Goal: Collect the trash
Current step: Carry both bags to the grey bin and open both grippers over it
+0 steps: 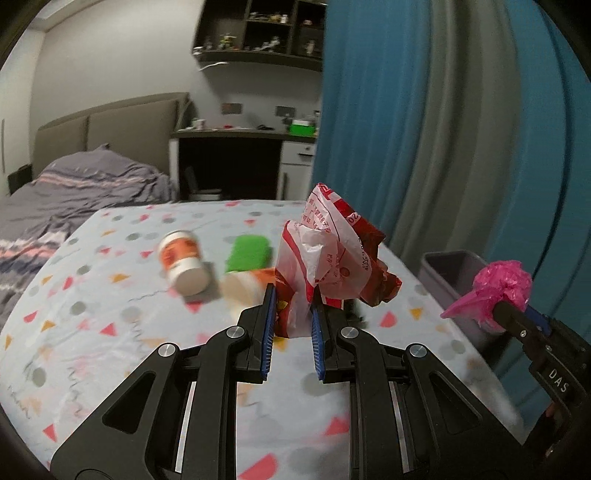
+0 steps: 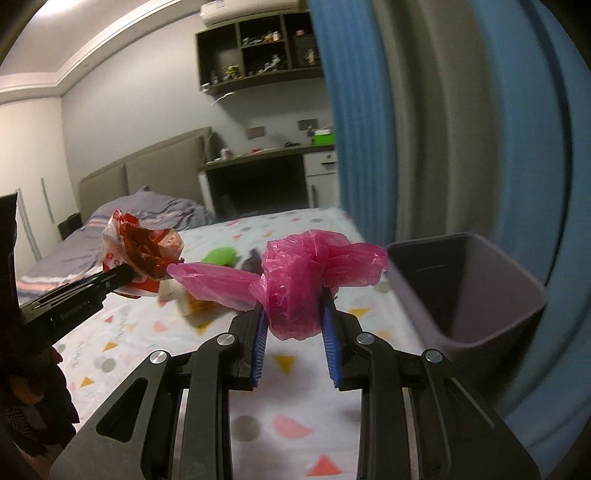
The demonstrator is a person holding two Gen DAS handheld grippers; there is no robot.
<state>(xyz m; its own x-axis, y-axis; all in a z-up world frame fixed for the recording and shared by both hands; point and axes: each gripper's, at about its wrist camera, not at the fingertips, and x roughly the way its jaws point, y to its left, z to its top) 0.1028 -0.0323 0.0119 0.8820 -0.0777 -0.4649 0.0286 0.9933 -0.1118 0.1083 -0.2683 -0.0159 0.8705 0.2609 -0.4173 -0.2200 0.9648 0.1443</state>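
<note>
Bedroom with grey walls, a padded headboard behind the bed, dark wall shelves, blue curtains.

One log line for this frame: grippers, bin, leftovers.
left gripper: shut on red-white wrapper | right gripper: shut on pink bag | bin: beside table, right | cups: on table
</note>
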